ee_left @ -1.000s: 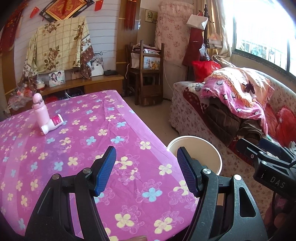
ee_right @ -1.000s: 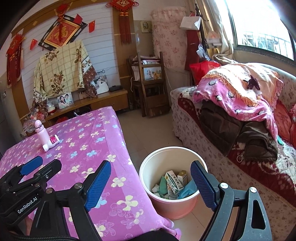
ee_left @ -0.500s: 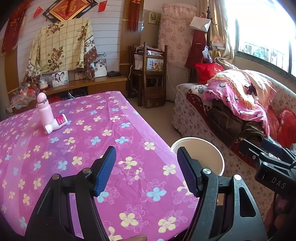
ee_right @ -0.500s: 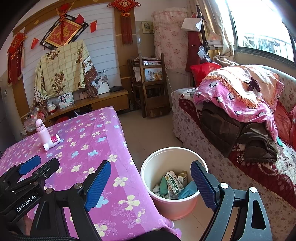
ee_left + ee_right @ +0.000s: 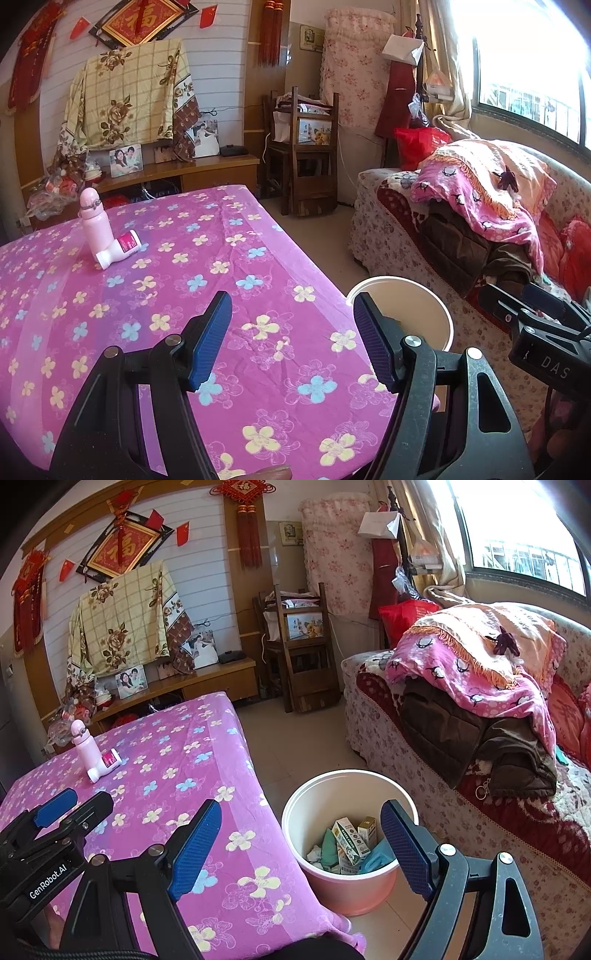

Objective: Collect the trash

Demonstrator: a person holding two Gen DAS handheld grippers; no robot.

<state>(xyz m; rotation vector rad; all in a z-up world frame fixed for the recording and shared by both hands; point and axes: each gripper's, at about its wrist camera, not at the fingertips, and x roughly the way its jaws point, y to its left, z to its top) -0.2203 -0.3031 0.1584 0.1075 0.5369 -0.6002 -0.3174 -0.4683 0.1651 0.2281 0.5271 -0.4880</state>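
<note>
Hovering over the near edge of the purple table (image 5: 258,236), my left gripper (image 5: 291,341) and right gripper (image 5: 301,843) both gape empty. Cartons and wrappers already lie in the bin (image 5: 321,797) on the floor, just right of the table — so most seems done. What may be left sits far left: a small bottle (image 5: 120,249) on its side, white-capped, pink-labelled, touching an upright pink flask (image 5: 95,225).

Your left wrist view looks forward low over the near corner of the table (image 5: 221,258), facing the far wall. Your right wrist view sits higher and further right, angled down into the bin (image 5: 347,882) beside the table. Both views share the tabletop, the bin (image 5: 424,314) and the sofa (image 5: 406,236).
</note>
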